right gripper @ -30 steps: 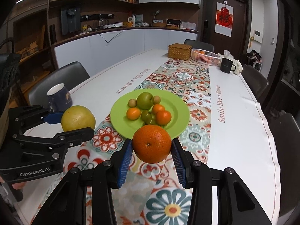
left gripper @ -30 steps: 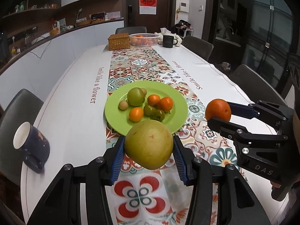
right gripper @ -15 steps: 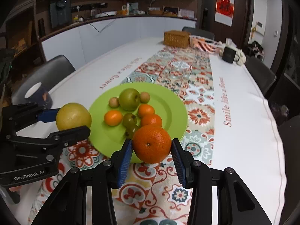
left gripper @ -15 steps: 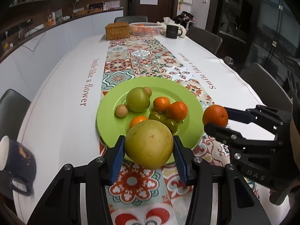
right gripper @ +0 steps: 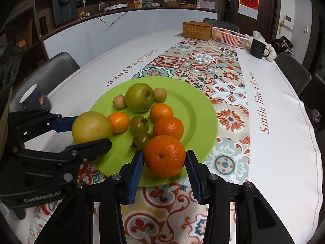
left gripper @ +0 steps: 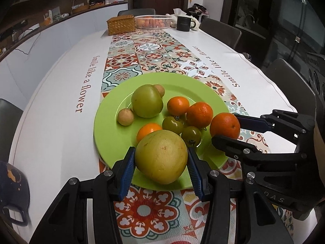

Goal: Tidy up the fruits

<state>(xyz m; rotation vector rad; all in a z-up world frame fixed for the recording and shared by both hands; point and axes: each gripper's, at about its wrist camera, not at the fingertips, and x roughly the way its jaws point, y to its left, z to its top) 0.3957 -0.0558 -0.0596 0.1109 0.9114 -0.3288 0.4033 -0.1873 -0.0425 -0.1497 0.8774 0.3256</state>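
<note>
Your left gripper (left gripper: 161, 167) is clamped on a large yellow-green fruit (left gripper: 161, 156), its blue pads (left gripper: 127, 171) pressed against either flank. The fruit is nearly round, so no long axis can be read; a small brown mark faces the left camera. It hangs over the near edge of the green plate (left gripper: 110, 130), in front of the fruit already lying there. Whether it touches the plate cannot be told.

Your right gripper (right gripper: 164, 169) is closed on an orange (right gripper: 164, 156), one pad on each side. The orange is round too; its navel dimple faces the right camera. It sits above the near rim of the plate, to the right of the yellow-green fruit and well apart from it.

Both grippers angle downward toward the plate and stand side by side, fingers pointing away from you along the patterned runner (left gripper: 142, 209). In each view the other gripper enters from the side with its load at the plate's edge.

On the plate lie a green apple (right gripper: 139, 97), two small tan fruits, three small oranges and two green tomatoes (right gripper: 139, 125). A dark mug (right gripper: 34, 99) stands on the white tablecloth left of the plate. At the far end of the table stand a wicker box (left gripper: 121, 24), a white basket (left gripper: 152, 21) and a black mug (left gripper: 183, 23).
</note>
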